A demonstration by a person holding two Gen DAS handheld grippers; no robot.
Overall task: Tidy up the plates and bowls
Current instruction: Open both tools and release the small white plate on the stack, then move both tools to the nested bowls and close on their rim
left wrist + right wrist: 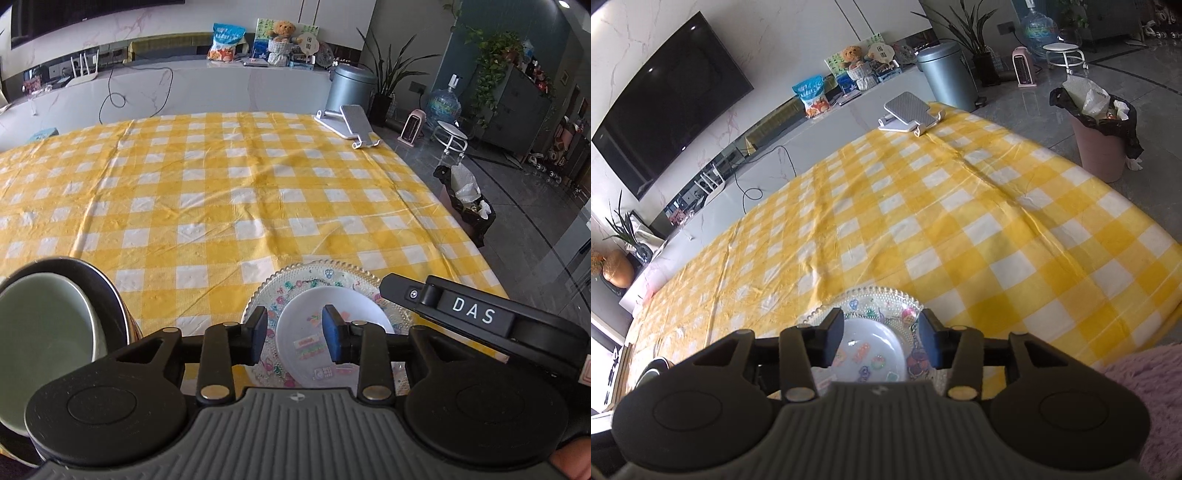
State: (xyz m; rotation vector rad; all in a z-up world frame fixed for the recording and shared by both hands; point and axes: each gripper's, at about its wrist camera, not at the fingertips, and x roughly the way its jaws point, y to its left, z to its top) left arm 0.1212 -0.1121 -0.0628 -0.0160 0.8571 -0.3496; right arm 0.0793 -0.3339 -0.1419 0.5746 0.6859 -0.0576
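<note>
Both sets of jaws stood partly open and held nothing: left gripper (294, 339) and right gripper (882, 341) hovered low in frame above a white plate (314, 328) stacked on a patterned glass plate (317, 275). Nested bowls (40, 347) sat lower left on the checked bench (221, 192).

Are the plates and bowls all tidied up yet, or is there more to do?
Nearly. The small white plate sits on the patterned glass plate, and the green bowl is nested in the dark bowl. The left gripper and right gripper are open, holding nothing. No other dishes show on the tablecloth.
</note>
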